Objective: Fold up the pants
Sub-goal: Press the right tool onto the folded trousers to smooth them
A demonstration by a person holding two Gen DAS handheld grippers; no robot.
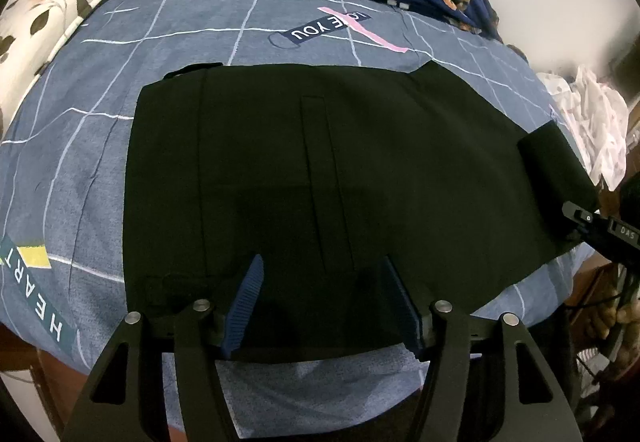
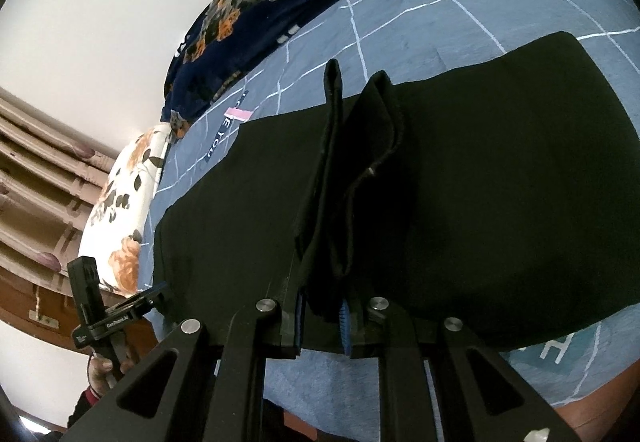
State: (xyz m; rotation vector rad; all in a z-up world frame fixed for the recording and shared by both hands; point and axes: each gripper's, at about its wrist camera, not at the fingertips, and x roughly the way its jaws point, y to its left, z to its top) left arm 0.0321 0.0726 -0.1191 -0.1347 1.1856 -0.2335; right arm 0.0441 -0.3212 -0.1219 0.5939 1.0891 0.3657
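Black pants [image 2: 480, 182] fold pinched in right claw [image 2: 322, 316], left claw [image 1: 320, 298] spread over them

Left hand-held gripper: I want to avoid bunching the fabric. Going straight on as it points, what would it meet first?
Probably the black pants: the open left hand-held gripper points down at them, nothing between; depth unclear.

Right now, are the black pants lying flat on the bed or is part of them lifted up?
Partly lifted. Most of the black pants lie flat on the bedsheet, but the right gripper pinches one end up in a bunch.
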